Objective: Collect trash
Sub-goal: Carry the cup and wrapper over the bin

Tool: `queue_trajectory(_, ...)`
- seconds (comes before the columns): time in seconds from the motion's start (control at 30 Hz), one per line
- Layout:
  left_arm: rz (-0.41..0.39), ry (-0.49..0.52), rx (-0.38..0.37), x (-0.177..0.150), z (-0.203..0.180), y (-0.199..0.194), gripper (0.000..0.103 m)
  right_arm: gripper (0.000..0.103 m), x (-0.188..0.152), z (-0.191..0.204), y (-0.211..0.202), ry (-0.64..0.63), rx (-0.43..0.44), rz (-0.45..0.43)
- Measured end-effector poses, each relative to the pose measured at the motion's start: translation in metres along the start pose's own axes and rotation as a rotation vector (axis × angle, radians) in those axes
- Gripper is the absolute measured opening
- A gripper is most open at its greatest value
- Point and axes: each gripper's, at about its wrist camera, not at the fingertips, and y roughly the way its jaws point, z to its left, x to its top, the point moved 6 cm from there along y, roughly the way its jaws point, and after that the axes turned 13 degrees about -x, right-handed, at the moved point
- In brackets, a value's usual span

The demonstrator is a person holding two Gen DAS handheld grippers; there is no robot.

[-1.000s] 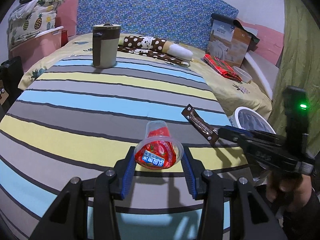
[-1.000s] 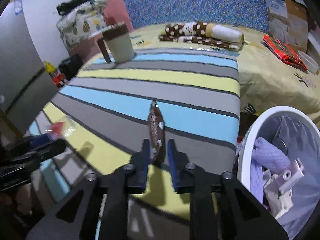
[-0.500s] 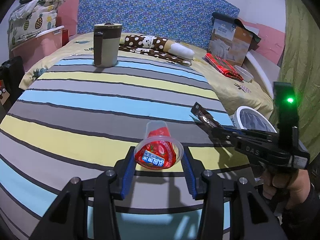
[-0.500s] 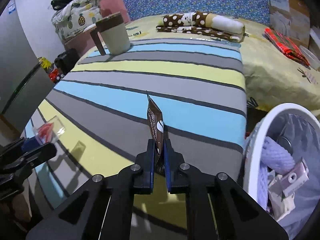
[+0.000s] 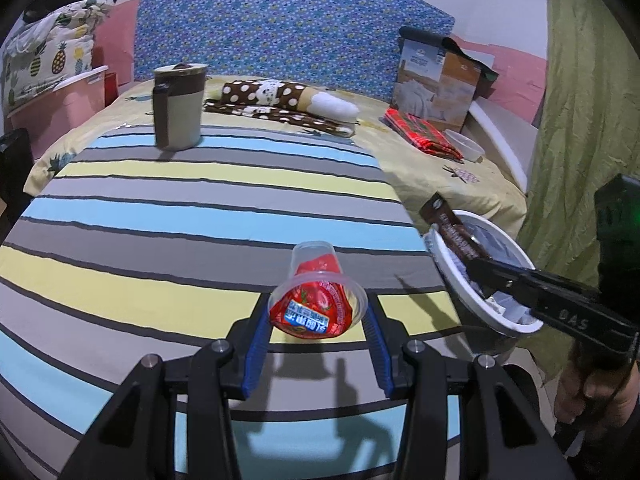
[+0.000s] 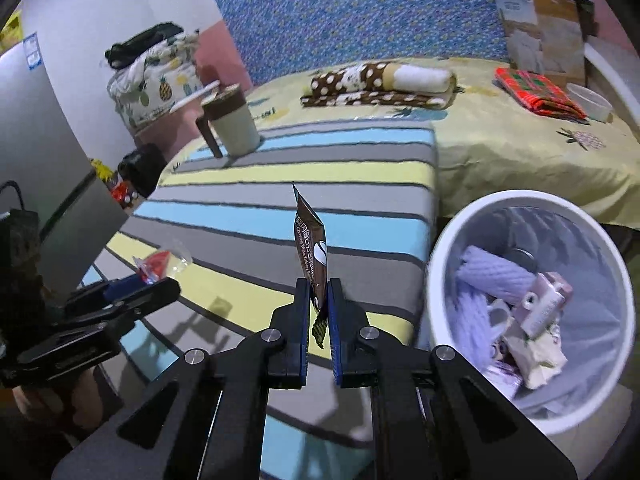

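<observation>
a: checking left wrist view: our left gripper (image 5: 317,334) sits half open around the jelly cup (image 5: 316,304) on the striped cover (image 5: 160,216); contact unclear.

b: right wrist view: right gripper (image 6: 319,312) clamped on the brown wrapper (image 6: 311,256), beside the bin (image 6: 452,240). next we carry it over the rim and let go.

Dim bluish light, hard shadows, fisheye-bent dark edges, slight blur.

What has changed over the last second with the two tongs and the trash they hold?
The right tongs closed on the brown sachet, lifted it off the striped cloth and carried it toward the white bin. The left tongs stayed around the red jelly cup.
</observation>
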Motion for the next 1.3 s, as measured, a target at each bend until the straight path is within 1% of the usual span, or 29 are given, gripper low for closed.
queue_trajectory(0.3,0.011,0.04,-0.062,0.004,-0.032,0.01,0.046,0.011,-0.004,-0.029,-0.014,0.062,-0.063,-0.028)
queue_trajectory(0.8,0.052,0.152,-0.177,0.016,-0.102,0.05,0.046,0.011,-0.016,-0.09,-0.03,0.183,-0.181,-0.039)
queue_trajectory(1.0,0.079,0.194,-0.224,0.018,-0.129,0.071,0.046,0.011,-0.025,-0.118,-0.031,0.23,-0.224,-0.025)
queue_trajectory(1.3,0.141,0.243,-0.28,0.013,-0.161,0.103,0.046,0.011,-0.033,-0.135,-0.024,0.262,-0.256,0.016)
